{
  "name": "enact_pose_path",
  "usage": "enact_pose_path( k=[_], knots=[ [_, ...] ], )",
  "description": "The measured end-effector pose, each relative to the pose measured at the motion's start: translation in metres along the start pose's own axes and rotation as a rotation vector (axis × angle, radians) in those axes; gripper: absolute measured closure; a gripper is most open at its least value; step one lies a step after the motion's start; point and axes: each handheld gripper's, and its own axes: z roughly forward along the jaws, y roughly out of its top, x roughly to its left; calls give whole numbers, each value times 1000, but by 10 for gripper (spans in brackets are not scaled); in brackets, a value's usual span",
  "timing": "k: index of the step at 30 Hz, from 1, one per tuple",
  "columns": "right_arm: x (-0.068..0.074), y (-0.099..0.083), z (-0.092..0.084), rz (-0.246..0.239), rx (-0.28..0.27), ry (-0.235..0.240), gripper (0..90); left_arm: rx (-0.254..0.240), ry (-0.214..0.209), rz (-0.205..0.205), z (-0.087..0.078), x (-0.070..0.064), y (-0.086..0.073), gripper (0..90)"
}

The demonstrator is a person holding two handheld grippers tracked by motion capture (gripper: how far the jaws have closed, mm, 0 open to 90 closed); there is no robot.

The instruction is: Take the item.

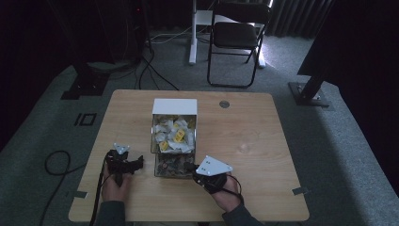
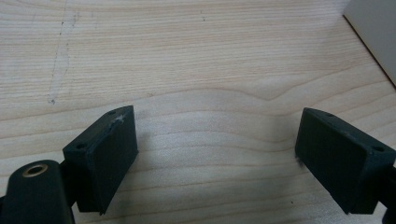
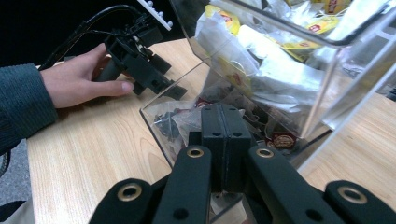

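My right gripper (image 3: 223, 140), jaws pressed together, is dipping into the clear bin (image 3: 187, 88); red-labelled sachet (image 3: 281, 139) beside, writing unreadable. Left gripper (image 2: 217, 154) is hovering spread over bare table (image 2: 187, 56).

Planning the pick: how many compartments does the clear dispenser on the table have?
2. An upper bin holds white and yellow packets; a lower tray at the front holds darker packets, where the right gripper reaches, fingers together.

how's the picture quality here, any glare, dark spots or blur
High view: dim, room behind nearly black, table evenly lit. Right gripper view: glare on the clear box, the closed right claw soft up close. Left gripper view: bright and sharp wood grain, soft shadows under the open left claw.
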Motion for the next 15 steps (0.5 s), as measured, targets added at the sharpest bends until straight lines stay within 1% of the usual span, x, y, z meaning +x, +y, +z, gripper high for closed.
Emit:
enact_pose_path(
  k=[2, 15],
  knots=[
    [-1, 0, -2, -4, 0, -4, 900, 0, 0, 0, 0, 0, 0, 135],
    [-4, -4, -14, 9, -7, -32, 900, 0, 0, 0, 0, 0, 0, 135]
  ],
)
